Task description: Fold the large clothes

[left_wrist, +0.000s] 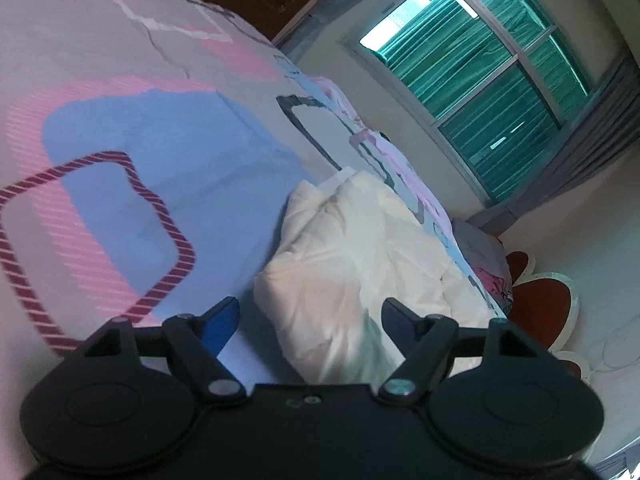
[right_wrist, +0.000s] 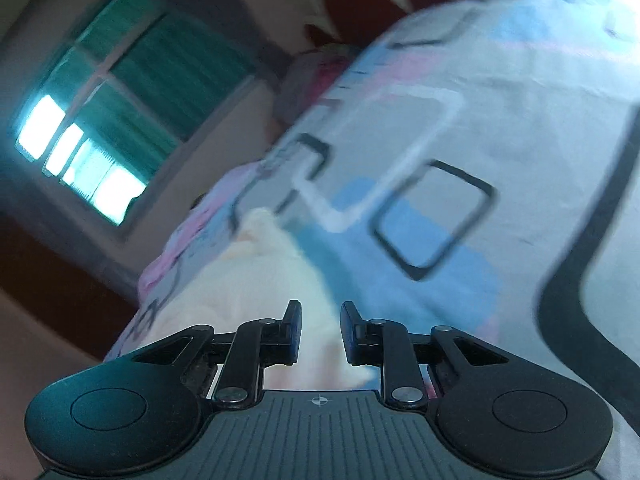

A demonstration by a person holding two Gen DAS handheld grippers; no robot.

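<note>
A cream-white garment (left_wrist: 352, 264) lies bunched on a bed covered by a patterned sheet (left_wrist: 140, 128). My left gripper (left_wrist: 310, 312) is open, its fingers on either side of the garment's near end, holding nothing. In the blurred right wrist view the same garment (right_wrist: 276, 276) lies just ahead of my right gripper (right_wrist: 320, 316). Its jaws stand a small gap apart with white cloth showing between them; I cannot tell whether they touch the cloth.
The bed's edge (left_wrist: 452, 216) runs along the right in the left wrist view, with a grey and pink pillow (left_wrist: 488, 264) beyond it. A red flower-shaped mat (left_wrist: 540, 304) lies on the floor. A window (left_wrist: 480, 80) with green blinds is in the wall behind.
</note>
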